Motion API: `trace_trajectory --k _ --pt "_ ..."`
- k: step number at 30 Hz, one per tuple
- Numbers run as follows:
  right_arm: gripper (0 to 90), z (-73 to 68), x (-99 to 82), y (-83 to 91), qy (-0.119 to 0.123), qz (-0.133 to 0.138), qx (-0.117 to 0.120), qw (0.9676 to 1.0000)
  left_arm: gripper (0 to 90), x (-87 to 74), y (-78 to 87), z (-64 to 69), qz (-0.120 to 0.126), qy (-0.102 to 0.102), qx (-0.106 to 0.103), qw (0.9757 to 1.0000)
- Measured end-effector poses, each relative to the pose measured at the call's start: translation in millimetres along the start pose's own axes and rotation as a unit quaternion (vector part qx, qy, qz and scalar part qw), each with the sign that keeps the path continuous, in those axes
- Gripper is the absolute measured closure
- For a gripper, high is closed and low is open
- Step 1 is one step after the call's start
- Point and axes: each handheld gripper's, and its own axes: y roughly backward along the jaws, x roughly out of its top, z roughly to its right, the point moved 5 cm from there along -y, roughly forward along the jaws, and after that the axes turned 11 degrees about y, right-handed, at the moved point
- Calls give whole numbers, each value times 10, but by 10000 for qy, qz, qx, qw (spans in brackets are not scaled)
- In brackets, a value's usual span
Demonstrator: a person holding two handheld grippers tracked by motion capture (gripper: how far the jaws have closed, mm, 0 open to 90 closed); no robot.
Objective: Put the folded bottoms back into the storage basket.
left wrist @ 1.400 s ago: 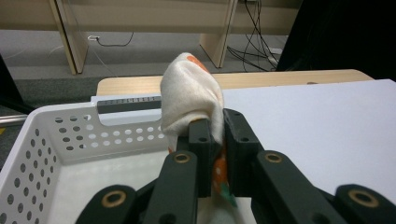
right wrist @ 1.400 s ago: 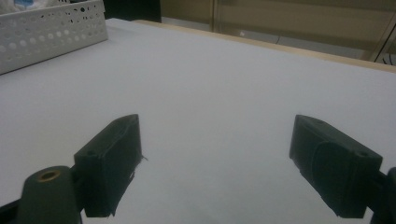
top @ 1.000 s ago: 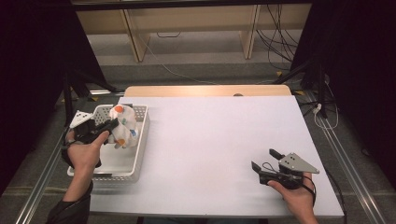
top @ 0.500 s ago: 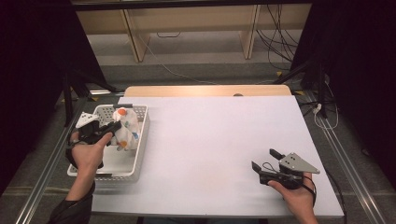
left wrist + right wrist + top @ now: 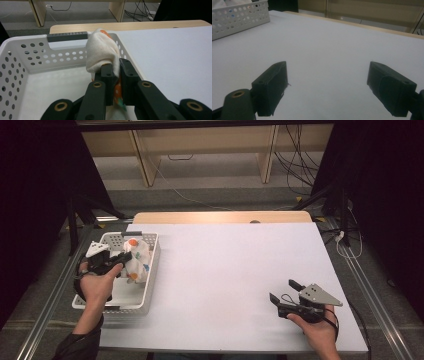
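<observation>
A white cloth point(image 5: 138, 259) with orange and blue dots hangs over the white perforated basket point(image 5: 145, 295) at the table's left. My left gripper point(image 5: 125, 258) is shut on the cloth, holding it above the basket floor. In the left gripper view the cloth point(image 5: 101, 51) bunches up between the black jaws, with the left gripper point(image 5: 115, 67) pinching its fabric and the basket point(image 5: 30, 53) wall behind. My right gripper point(image 5: 284, 291) rests low at the table's front right, jaws wide apart and holding nothing. The right gripper view has the right gripper point(image 5: 327, 75) over bare white tabletop.
The white table point(image 5: 230, 265) stretches between the two hands. A wooden strip point(image 5: 220, 217) runs along its far edge. Beyond it stand wooden shelf legs point(image 5: 142, 160) and cables point(image 5: 295, 160) on the floor. The basket corner point(image 5: 237, 18) appears at the far left of the right gripper view.
My left hand has shifted the held cloth slightly toward the basket's far end. The right gripper has stayed where it was.
</observation>
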Motion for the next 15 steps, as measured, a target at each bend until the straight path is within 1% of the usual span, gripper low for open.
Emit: trace_trajectory --k 6,7,15 --pt "175 4 -2 9 18 -46 -3 10000 820 -19 -23 2 -54 -3 1 10000" --pt "175 2 -1 0 2 3 -1 10000 820 -22 -26 0 -65 -5 7 10000" --pt "175 -1 -2 -3 -6 2 3 10000 820 -51 -59 -38 -178 10 29 9998"
